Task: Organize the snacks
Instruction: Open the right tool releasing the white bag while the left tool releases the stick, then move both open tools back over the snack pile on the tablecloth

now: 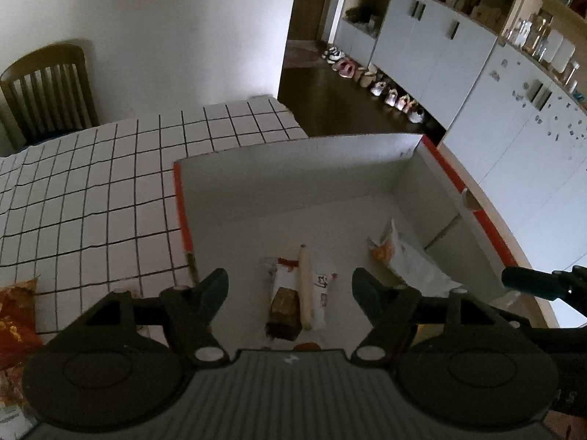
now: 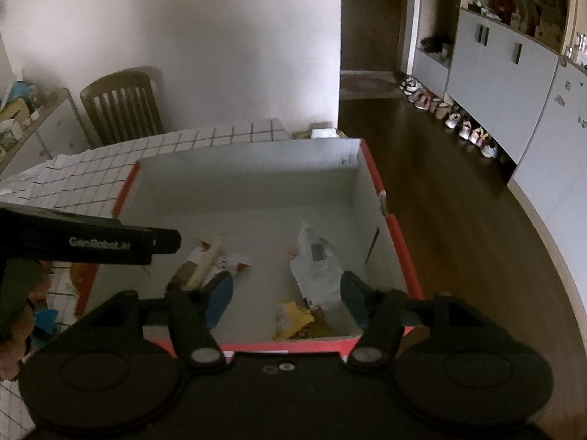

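Snacks already down inside a white box with red-orange edging (image 1: 433,154), open-topped, set on the right part of a white tiled tabletop (image 1: 91,190). Far left, against the wall: a wooden slat-back chair (image 1: 47,88). At the near left edge of the left wrist view, on the tiles outside the box: a red and gold packet (image 1: 14,315), only partly in frame. Over the near left part of the box: left gripper (image 1: 290,288), fingers spread wide, nothing between them, pointing down at the box floor. Directly below that gap, on the box floor: a white wrapper with red print (image 1: 323,293), a dark brown block (image 1: 284,311) lying on its near end, and a pale stick-shaped snack (image 1: 305,286) laid lengthwise across it, touching both. Further right on the box floor, well apart from that pile: a crumpled white bag (image 2: 319,264), an orange and yellow packet (image 2: 295,321) just at its near end. Over the near right rim: right gripper (image 2: 286,293), fingers likewise spread wide with nothing gripped, the white bag showing between them and close to the right finger. Far right, across a dark wood floor: pale grey cabinets (image 1: 433,47) with a row of shoes (image 1: 378,84) at their foot
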`<action>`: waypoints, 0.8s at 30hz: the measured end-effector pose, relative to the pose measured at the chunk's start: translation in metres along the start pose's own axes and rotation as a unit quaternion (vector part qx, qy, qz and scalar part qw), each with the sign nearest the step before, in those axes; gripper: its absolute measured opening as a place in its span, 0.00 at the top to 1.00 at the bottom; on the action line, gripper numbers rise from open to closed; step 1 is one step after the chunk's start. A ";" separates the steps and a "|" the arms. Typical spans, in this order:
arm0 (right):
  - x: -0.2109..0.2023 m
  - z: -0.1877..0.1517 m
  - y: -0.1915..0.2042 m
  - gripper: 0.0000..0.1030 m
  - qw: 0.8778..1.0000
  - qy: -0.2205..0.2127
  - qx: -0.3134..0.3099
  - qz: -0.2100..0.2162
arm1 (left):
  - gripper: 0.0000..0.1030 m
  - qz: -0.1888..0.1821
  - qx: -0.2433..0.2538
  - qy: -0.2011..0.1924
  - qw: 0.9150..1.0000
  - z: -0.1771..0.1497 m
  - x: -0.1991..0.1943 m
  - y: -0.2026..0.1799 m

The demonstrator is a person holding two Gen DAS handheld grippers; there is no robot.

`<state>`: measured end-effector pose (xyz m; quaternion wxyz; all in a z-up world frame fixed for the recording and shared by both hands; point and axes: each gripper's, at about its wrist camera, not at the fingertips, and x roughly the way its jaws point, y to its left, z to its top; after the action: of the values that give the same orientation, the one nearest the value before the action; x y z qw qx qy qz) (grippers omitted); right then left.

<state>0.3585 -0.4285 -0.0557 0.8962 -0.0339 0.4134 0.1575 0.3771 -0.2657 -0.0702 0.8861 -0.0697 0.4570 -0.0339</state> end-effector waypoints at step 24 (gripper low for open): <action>-0.079 -0.021 0.088 0.09 0.997 -0.073 -0.009 0.034 | 0.27 -0.029 0.012 -0.058 0.998 -0.053 -0.113 0.065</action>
<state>0.2677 -0.3697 -0.0037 0.9178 -0.0164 0.3465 0.1931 0.2679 -0.1923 -0.0196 0.9107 -0.0740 0.4019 -0.0609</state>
